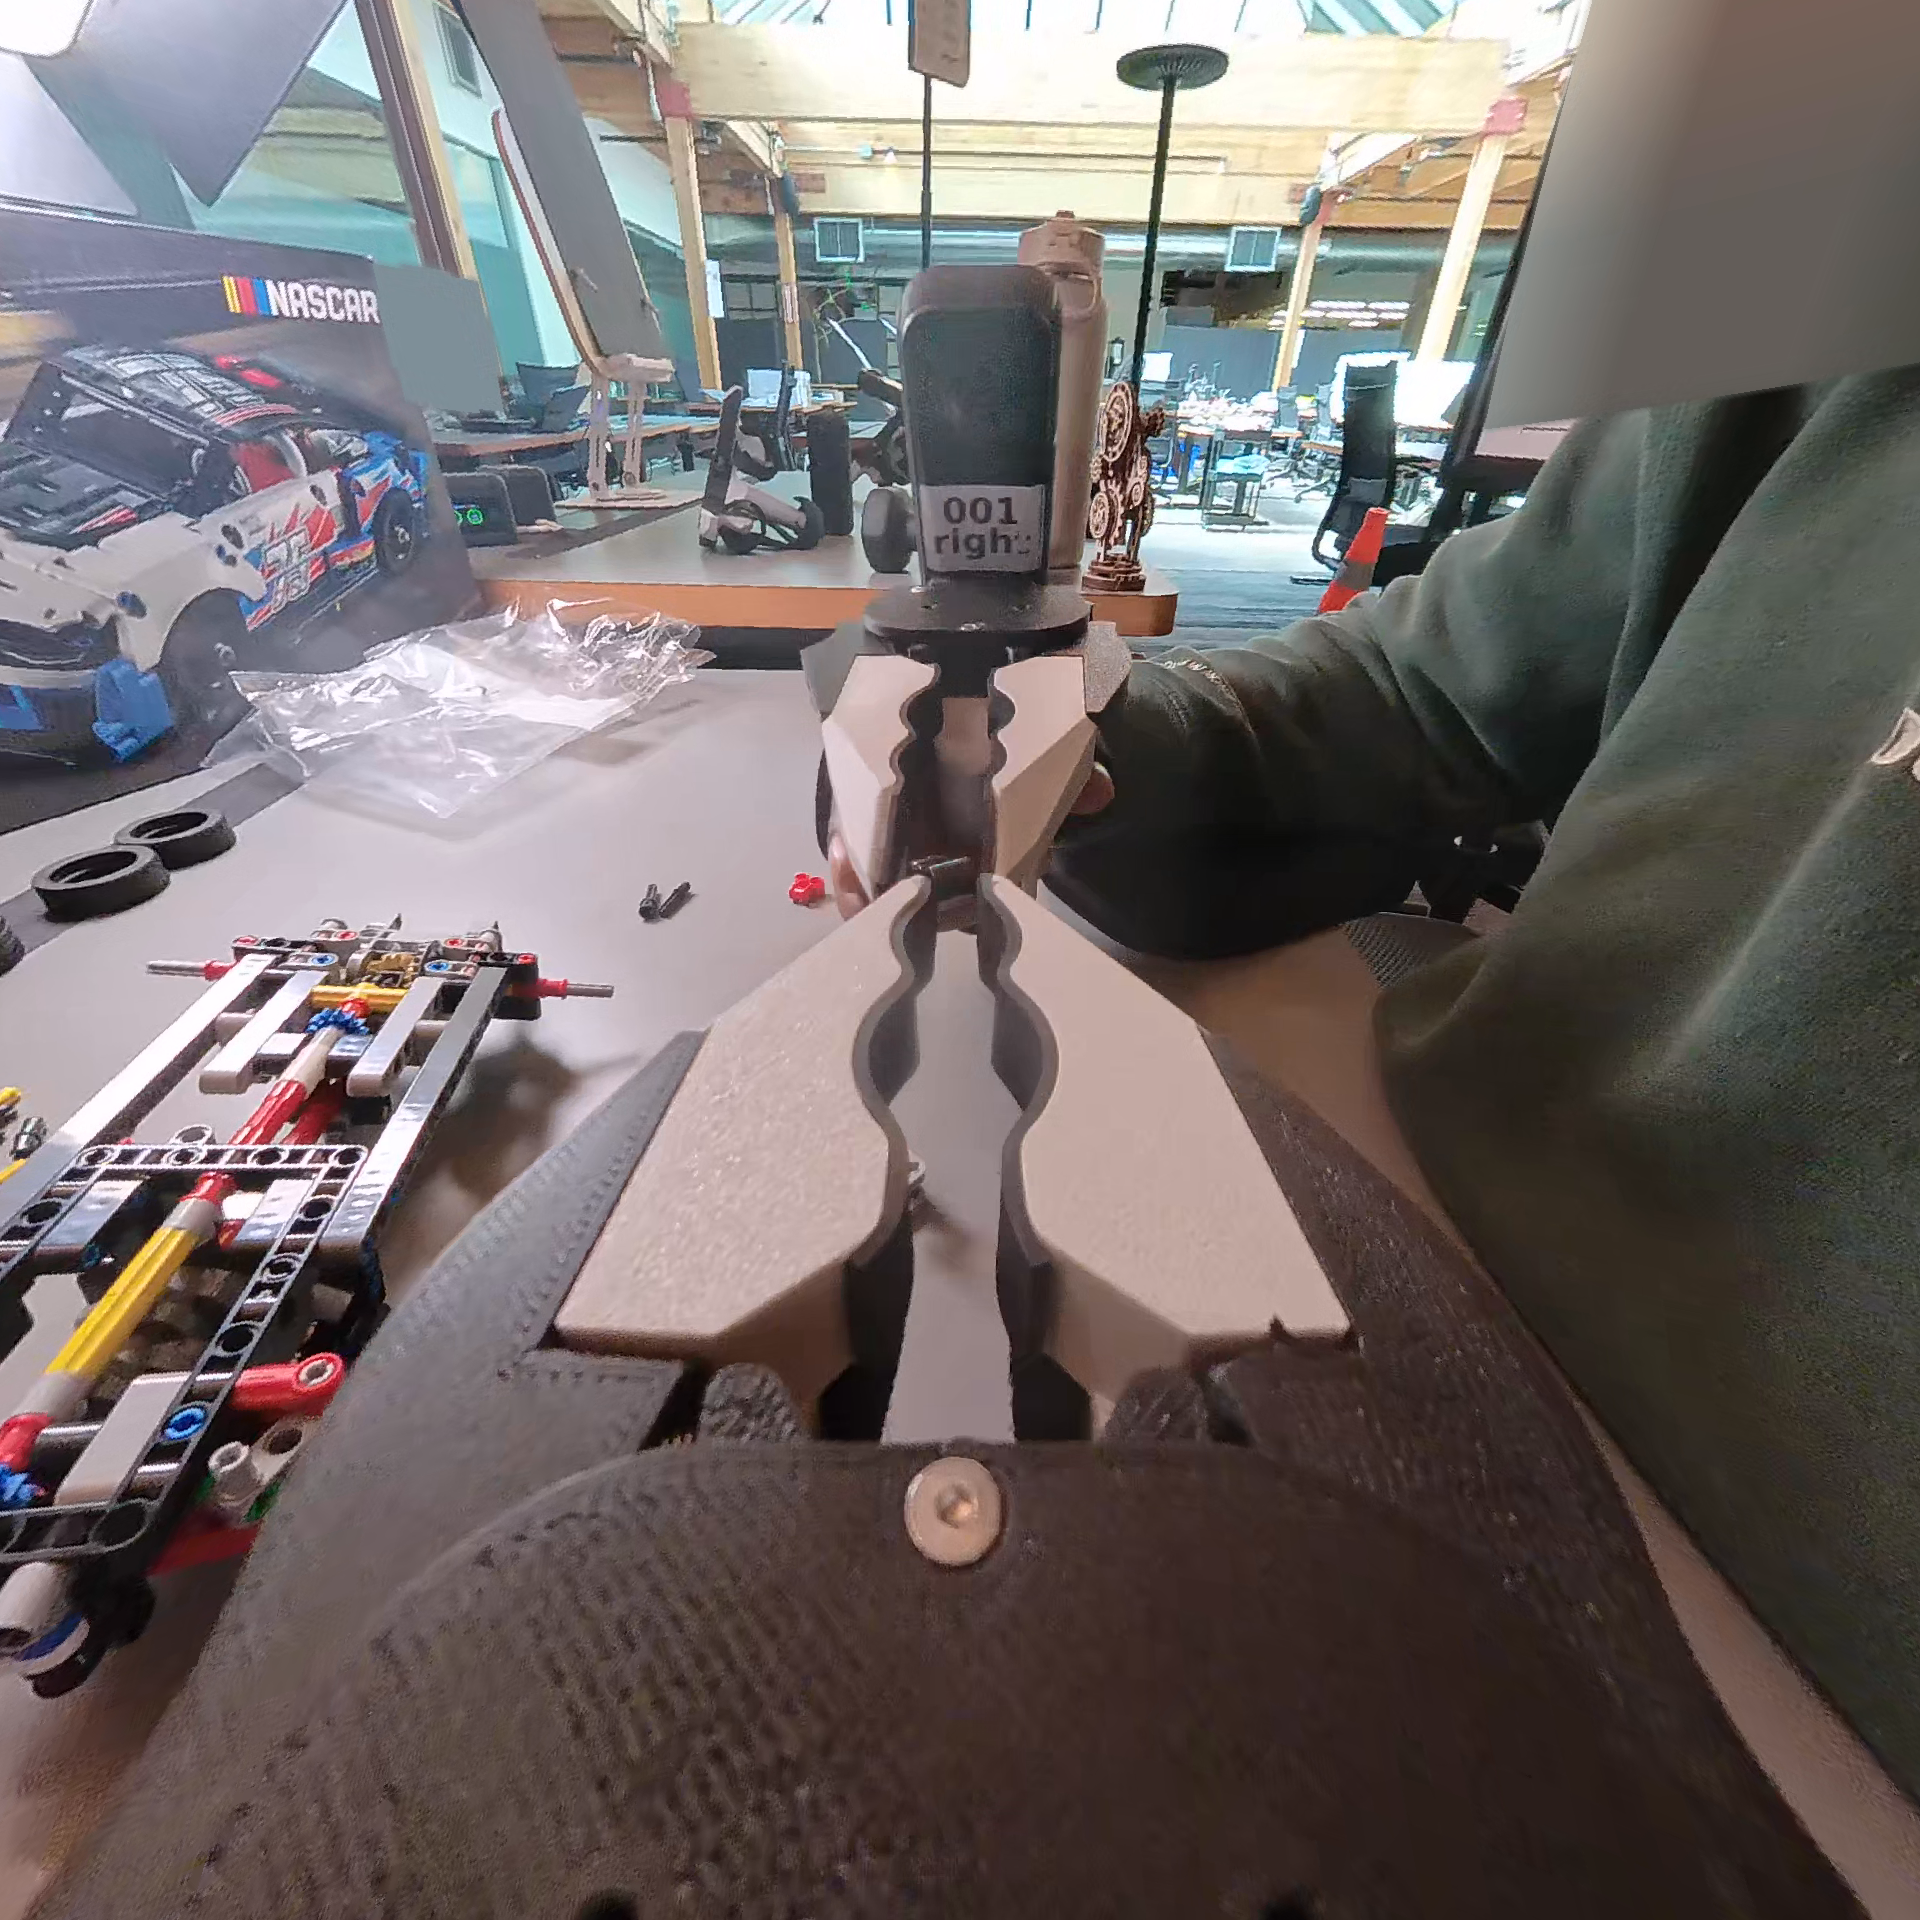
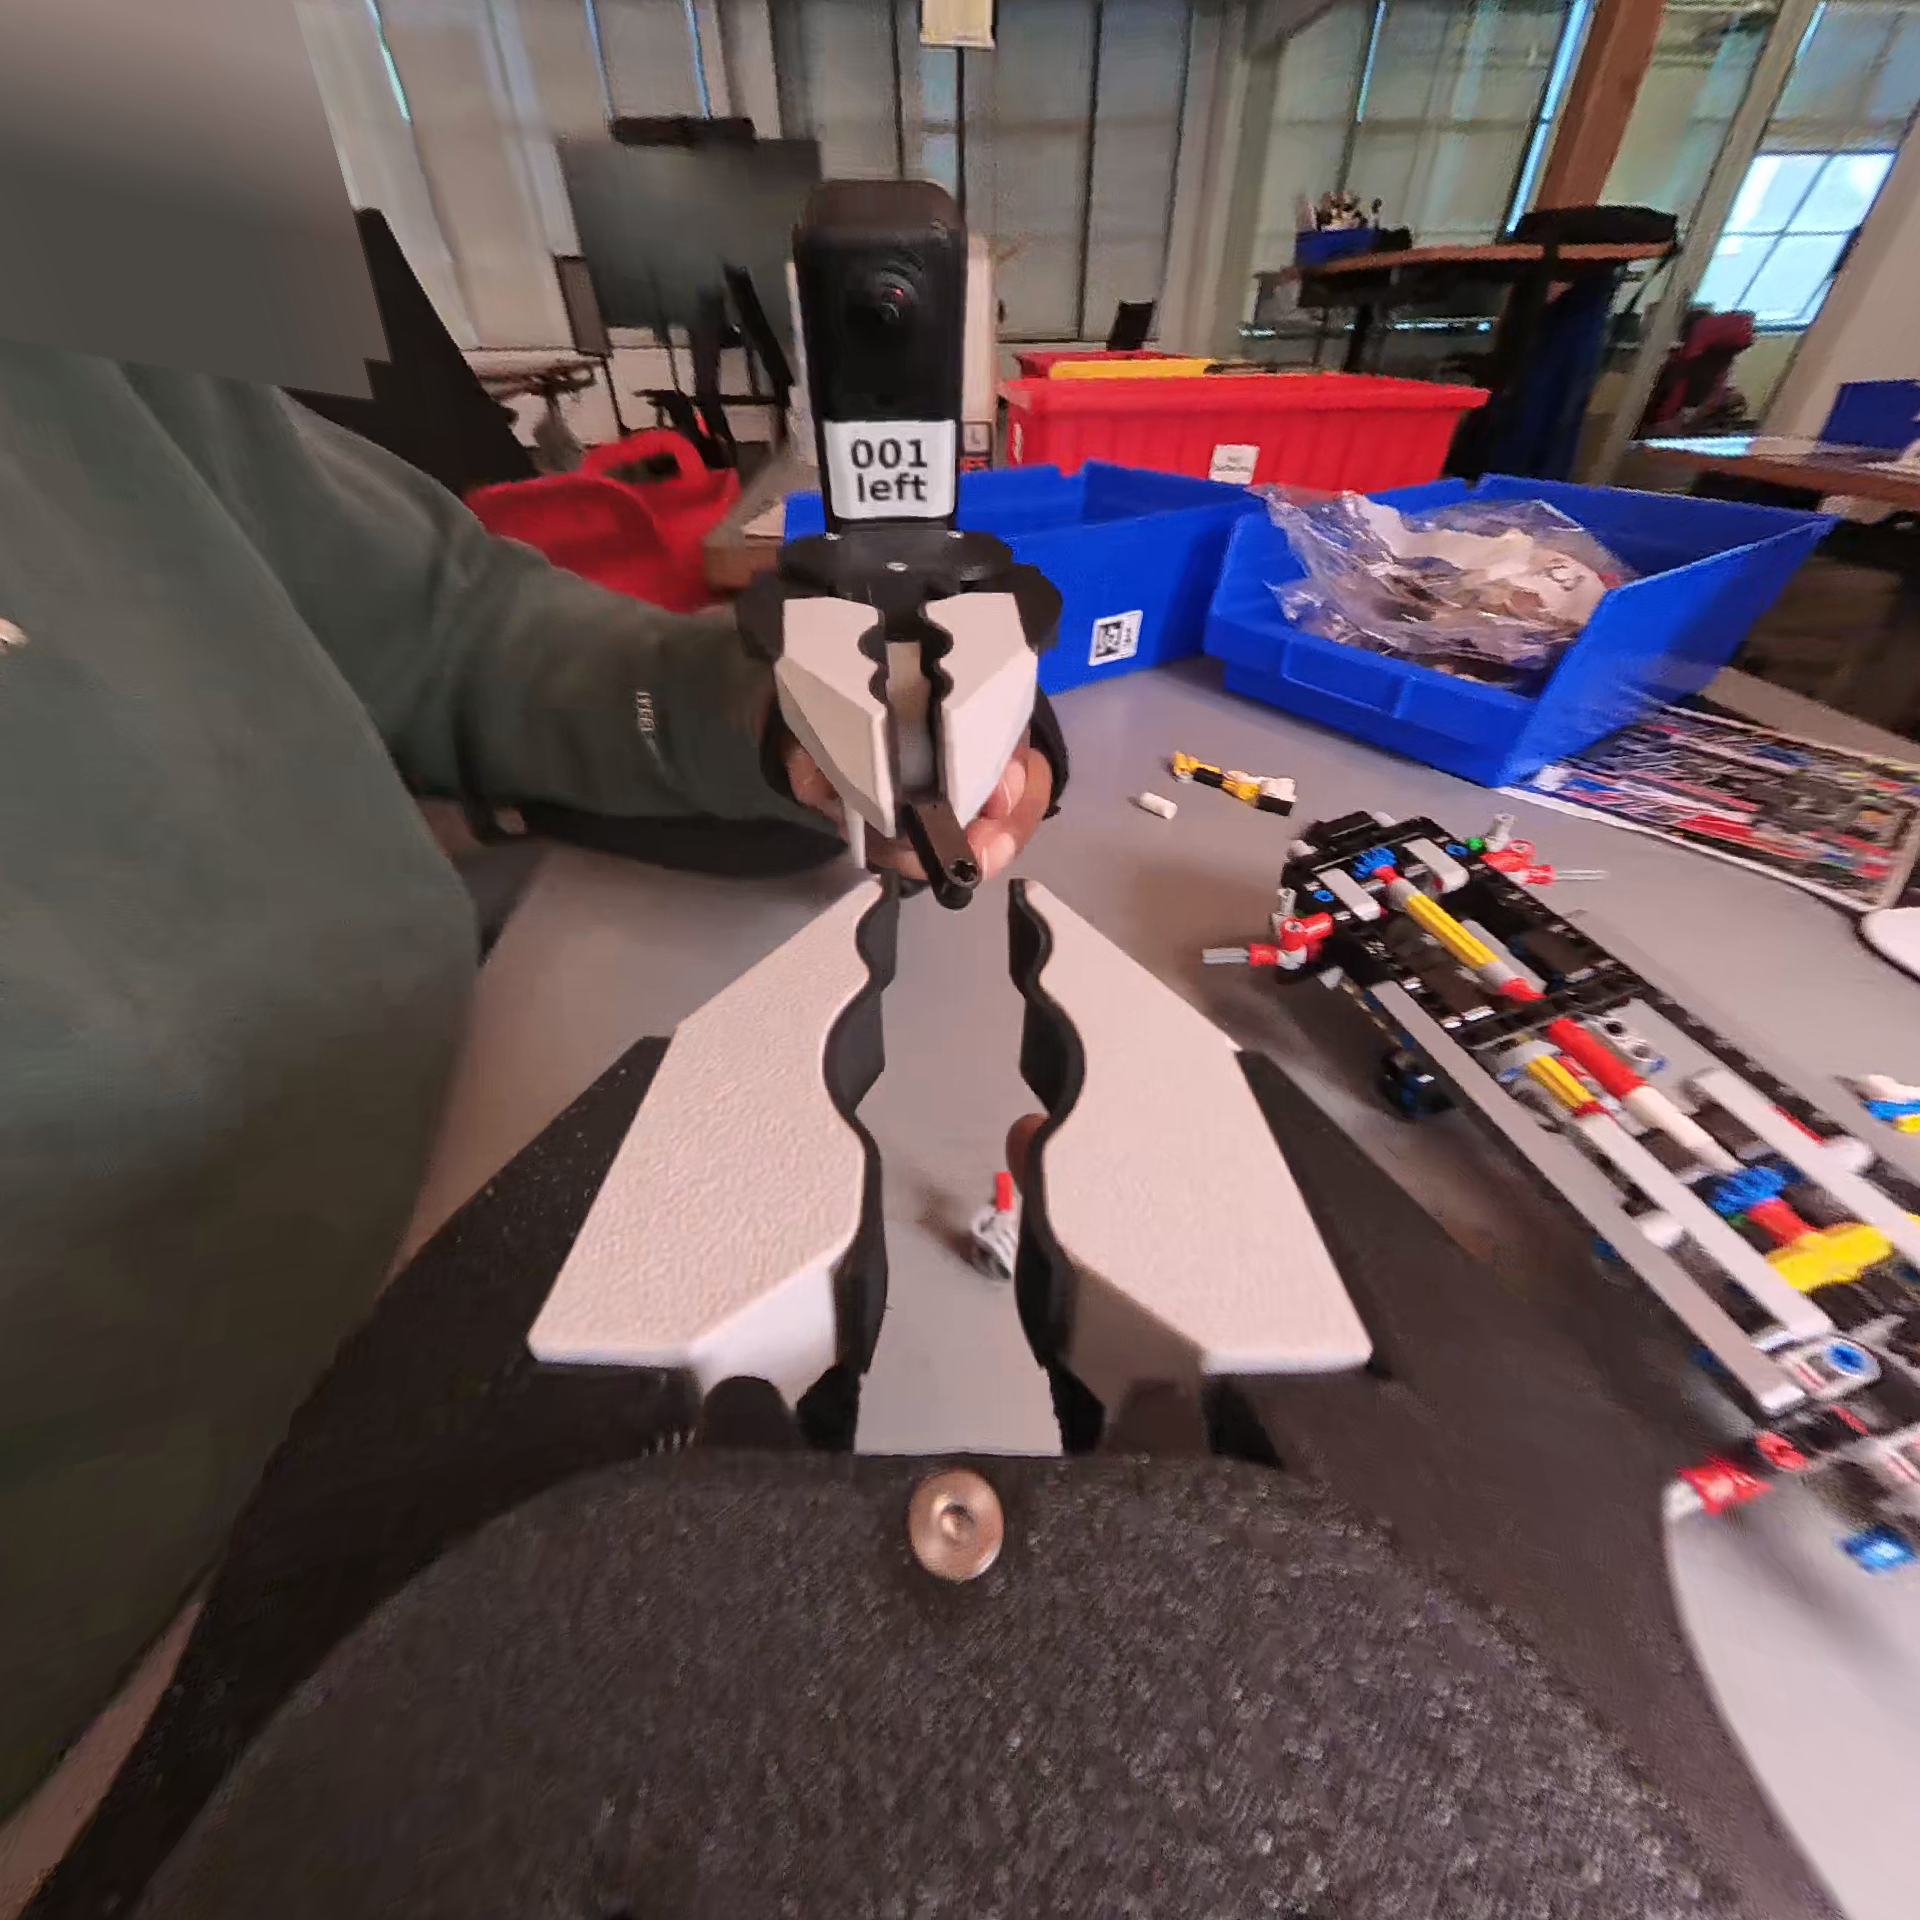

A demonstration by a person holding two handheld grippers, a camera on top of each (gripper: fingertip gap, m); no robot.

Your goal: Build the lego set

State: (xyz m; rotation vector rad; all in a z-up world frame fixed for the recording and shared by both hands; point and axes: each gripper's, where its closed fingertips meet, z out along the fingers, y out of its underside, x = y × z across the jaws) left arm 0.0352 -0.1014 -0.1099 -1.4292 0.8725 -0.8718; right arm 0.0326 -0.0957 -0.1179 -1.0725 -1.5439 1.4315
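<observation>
Facing each other over the counter [image 2: 1143,727], left tool [image 1: 951,894] is clamped on a black pin [image 2: 940,847]; right tool [image 2: 951,899] is held apart. Lego chassis [image 2: 1579,1081] is left alongside.

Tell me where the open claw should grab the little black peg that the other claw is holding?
Probably take the black peg by its free end. It pokes out of the shut left claw, pointing at the open right claw, so come straight on and pinch its round sides.
</observation>
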